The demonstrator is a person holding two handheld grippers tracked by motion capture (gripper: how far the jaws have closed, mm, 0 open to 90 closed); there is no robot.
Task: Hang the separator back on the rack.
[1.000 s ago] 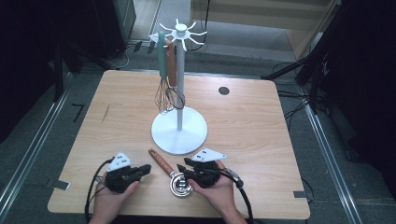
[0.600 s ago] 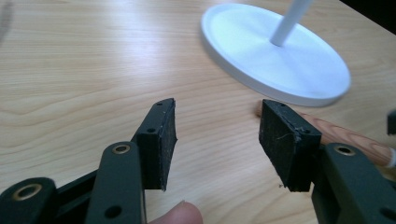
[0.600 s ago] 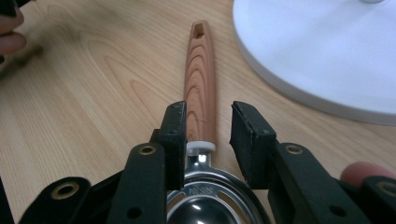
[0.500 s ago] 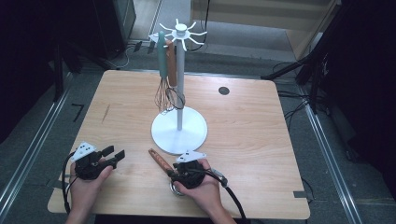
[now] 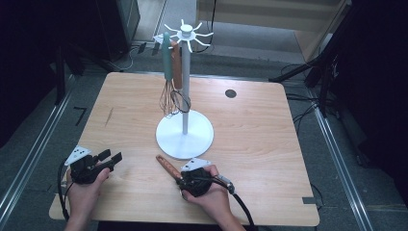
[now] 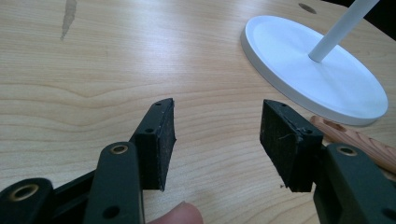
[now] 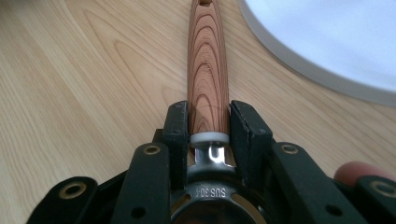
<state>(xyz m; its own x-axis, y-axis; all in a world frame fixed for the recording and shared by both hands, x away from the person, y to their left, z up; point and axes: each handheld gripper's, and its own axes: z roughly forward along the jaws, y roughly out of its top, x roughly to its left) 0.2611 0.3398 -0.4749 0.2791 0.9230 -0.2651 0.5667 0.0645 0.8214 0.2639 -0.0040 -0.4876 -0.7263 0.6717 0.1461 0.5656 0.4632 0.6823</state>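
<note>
High view: the right gripper (image 5: 188, 181) lies low on the wooden table (image 5: 269, 144), clenched on the near end of a wood-handled utensil (image 5: 168, 168) that points away from it toward the white stand (image 5: 184, 130). The left gripper (image 5: 108, 159) rests well off to its left, jaws parted and empty. Two utensils, a green-handled whisk (image 5: 167, 72) and a brown-handled one (image 5: 177, 72), already hang from the stand's hooks beyond both grippers; the third, by the look of it, has been grasped but not yet lifted or hung. Dark floor, cables and metal rails ring the table

Left gripper view: bare wood lies between the spread jaws; the stand base (image 6: 322, 70) sits ahead to the right

Right gripper view: both jaws squeeze the utensil's handle (image 7: 208, 70) just above its white collar
</note>
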